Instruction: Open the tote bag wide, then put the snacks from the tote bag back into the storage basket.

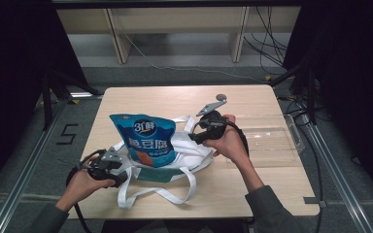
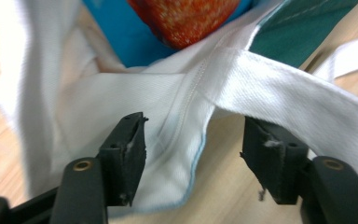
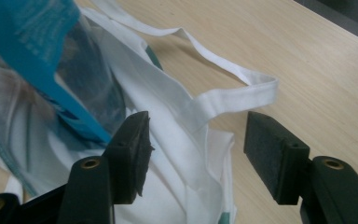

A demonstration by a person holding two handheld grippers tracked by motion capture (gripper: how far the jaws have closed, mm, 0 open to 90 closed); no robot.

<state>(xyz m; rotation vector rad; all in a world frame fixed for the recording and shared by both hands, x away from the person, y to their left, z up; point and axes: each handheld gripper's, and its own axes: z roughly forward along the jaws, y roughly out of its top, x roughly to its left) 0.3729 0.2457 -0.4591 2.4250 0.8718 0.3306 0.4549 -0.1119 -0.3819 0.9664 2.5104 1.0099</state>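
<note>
A blue snack pouch [image 1: 143, 138] stands upright in the mouth of a white tote bag [image 1: 192, 156] that lies flat on the wooden table [image 1: 175, 99]. My left gripper [image 1: 125, 174] is at the bag's left front corner. In the left gripper view its jaws [image 2: 193, 154] stand open over the bag's hem [image 2: 177, 140], with a white strap [image 2: 298, 98] crossing above and the pouch [image 2: 186, 18] beyond. My right gripper [image 1: 195, 137] hovers at the bag's right side, just behind the pouch. In the right gripper view it [image 3: 196, 140] is open above the white cloth [image 3: 168, 102] and a strap loop [image 3: 242, 91], the pouch [image 3: 32, 42] at left.
A clear plastic tray [image 1: 272, 138] lies on the table's right side, just beyond my right hand. The bag's long straps [image 1: 175, 194] trail toward the front edge. Black curtains flank the table, and cables run over the floor behind.
</note>
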